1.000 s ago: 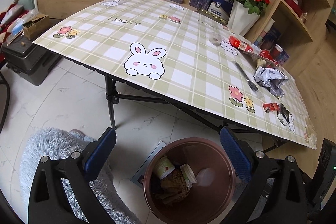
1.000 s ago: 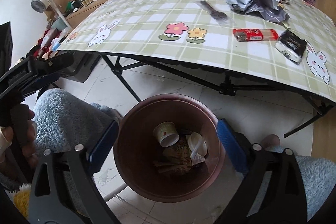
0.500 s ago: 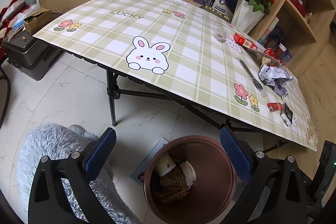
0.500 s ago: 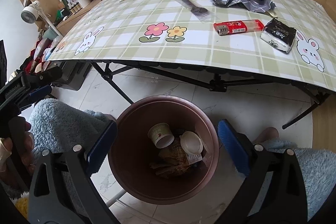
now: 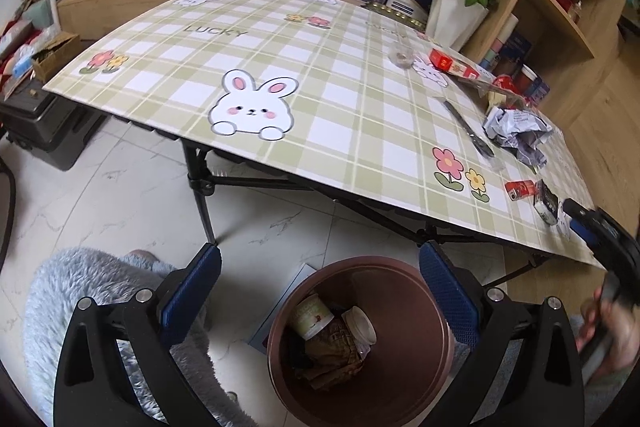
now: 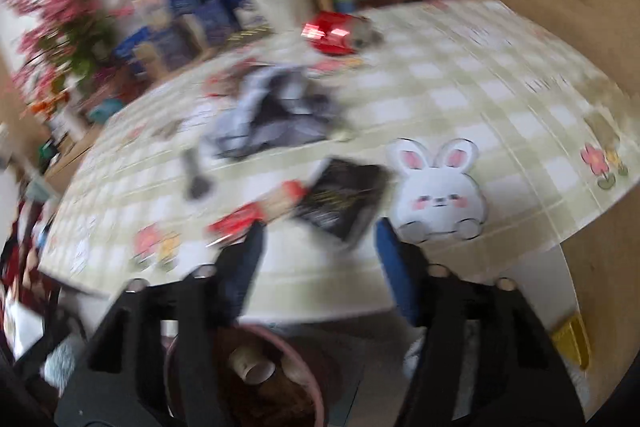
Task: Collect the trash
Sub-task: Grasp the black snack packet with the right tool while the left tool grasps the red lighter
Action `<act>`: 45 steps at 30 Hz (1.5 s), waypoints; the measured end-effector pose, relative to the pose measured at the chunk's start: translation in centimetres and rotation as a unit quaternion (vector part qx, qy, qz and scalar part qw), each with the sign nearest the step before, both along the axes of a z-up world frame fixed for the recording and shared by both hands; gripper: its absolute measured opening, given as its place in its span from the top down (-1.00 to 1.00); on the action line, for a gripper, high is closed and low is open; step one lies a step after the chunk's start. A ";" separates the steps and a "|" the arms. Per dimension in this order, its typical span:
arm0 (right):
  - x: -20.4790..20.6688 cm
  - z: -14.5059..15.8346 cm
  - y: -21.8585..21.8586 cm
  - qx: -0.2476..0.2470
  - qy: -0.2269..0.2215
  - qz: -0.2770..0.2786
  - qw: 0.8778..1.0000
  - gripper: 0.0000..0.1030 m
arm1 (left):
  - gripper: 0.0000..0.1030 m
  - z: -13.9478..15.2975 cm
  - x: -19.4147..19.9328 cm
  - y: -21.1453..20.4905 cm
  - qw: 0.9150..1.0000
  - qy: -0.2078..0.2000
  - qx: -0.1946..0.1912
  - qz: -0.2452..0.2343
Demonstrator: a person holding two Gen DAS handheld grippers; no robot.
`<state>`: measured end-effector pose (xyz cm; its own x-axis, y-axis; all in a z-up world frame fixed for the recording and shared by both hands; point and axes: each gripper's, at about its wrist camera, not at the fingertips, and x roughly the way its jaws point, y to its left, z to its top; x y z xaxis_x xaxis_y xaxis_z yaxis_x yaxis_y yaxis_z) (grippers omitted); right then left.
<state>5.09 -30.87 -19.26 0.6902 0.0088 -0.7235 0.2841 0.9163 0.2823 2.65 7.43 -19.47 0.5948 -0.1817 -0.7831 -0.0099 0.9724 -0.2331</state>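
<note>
The brown bin [image 5: 408, 331] stands on the floor by the table and holds cups and wrappers. My left gripper [image 5: 320, 291] hangs open over it with nothing between its fingers. On the table's right end lie crumpled paper [image 5: 516, 135], a red pack [image 5: 520, 189] and a black packet [image 5: 546, 205]. My right gripper [image 6: 320, 247] hovers over the table's near edge, blurred, with its jaws closing. The black packet [image 6: 344, 199] lies just ahead of its tips, untouched, next to the red pack [image 6: 256, 211]. The crumpled paper [image 6: 272, 115] lies farther back.
The plaid table [image 5: 320, 67] also carries a black strip [image 5: 468, 127], a clear cup [image 5: 400, 55], a red box [image 5: 452, 63] and a red can [image 6: 332, 31]. A white vase of red flowers [image 5: 452, 15] and boxes stand behind. A fluffy grey sleeve [image 5: 80, 287] lies at the left.
My right gripper swung from above the bin to the table edge in front of the black packet, and its jaws narrowed. It now shows at the left view's right edge. The left gripper stayed put.
</note>
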 end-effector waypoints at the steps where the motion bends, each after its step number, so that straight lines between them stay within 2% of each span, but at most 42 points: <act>1: 0.4 -0.3 -0.3 0.002 0.005 -0.005 1.000 -0.08 | -0.88 -0.1 0.1 -0.3 1.000 0.000 0.002 -0.003; 4: 1.9 -1.6 -0.8 0.014 0.017 -0.008 1.000 -0.08 | -0.88 -0.3 0.4 -0.9 1.000 0.001 0.010 -0.013; 10: 3.6 -1.9 0.2 -0.006 0.011 0.000 1.000 -0.15 | -0.88 -0.5 1.2 -2.2 0.999 0.001 0.027 -0.032; 14: 4.0 -1.9 1.1 -0.053 0.018 0.027 0.998 -0.10 | -0.88 -0.6 1.9 -3.2 0.998 0.002 0.032 -0.050; 17: 3.9 -1.8 1.7 -0.086 0.018 0.062 0.994 0.17 | -0.88 -0.5 2.8 -4.7 0.996 0.004 0.044 -0.078; 18: 3.8 -1.7 1.7 -0.090 0.017 0.071 0.993 0.32 | -0.88 -0.4 3.0 -5.2 0.995 0.003 0.043 -0.089; 19: 3.8 -1.5 1.5 -0.086 0.014 0.078 0.993 0.49 | -0.88 -0.2 3.3 -5.9 0.994 0.000 0.040 -0.105; 20: 3.6 -1.4 1.1 -0.077 0.011 0.078 0.994 0.52 | -0.86 0.0 3.4 -6.3 0.993 -0.001 0.040 -0.115; 21: 3.4 -1.2 0.7 -0.066 0.005 0.077 0.995 0.68 | -0.82 0.2 3.8 -7.3 0.990 -0.005 0.040 -0.136; 22: 3.1 -0.9 0.2 -0.057 -0.003 0.075 0.996 0.71 | -0.70 0.5 4.1 -8.2 0.987 -0.008 0.041 -0.155; 26: 2.0 0.4 -0.9 -0.029 -0.033 0.069 0.997 0.73 | -0.26 1.1 5.0 -12.8 0.968 -0.012 0.039 -0.247; 27: 1.8 0.7 -1.1 -0.022 -0.038 0.068 0.997 0.74 | -0.20 1.1 5.2 -14.2 0.962 -0.015 0.038 -0.271; 30: 0.9 1.4 -1.8 -0.001 -0.052 0.061 0.997 0.74 | -0.01 1.5 6.1 -17.7 0.945 -0.028 0.044 -0.322; 32: 0.5 1.6 -2.1 0.011 -0.057 0.055 0.997 0.74 | 0.31 1.6 7.2 -19.6 0.938 -0.026 0.038 -0.343; 33: 0.2 1.6 -2.3 0.018 -0.058 0.051 0.997 0.74 | 0.36 1.6 8.0 -20.7 0.935 -0.018 0.034 -0.354; 37: -0.7 1.6 -2.8 0.028 -0.061 0.043 0.997 0.74 | 0.38 1.3 10.1 -23.9 0.922 -0.005 0.038 -0.385; 39: -1.0 1.6 -3.1 0.031 -0.061 0.038 0.997 0.74 | 0.38 0.8 10.8 -25.3 0.915 -0.001 0.060 -0.398; 44: -1.5 1.8 -3.7 0.038 -0.068 0.030 0.997 0.74 | 0.38 -0.6 12.3 -27.3 0.905 0.006 0.108 -0.410; 45: -1.6 1.9 -3.8 0.039 -0.069 0.030 0.996 0.74 | 0.38 -1.0 12.4 -27.9 0.900 0.004 0.124 -0.417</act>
<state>3.52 -34.70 -17.38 0.7795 0.1045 -0.6176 0.1839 0.9044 0.3851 15.01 -20.45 -20.48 0.3257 -0.3817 -0.8650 0.7470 0.6647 -0.0121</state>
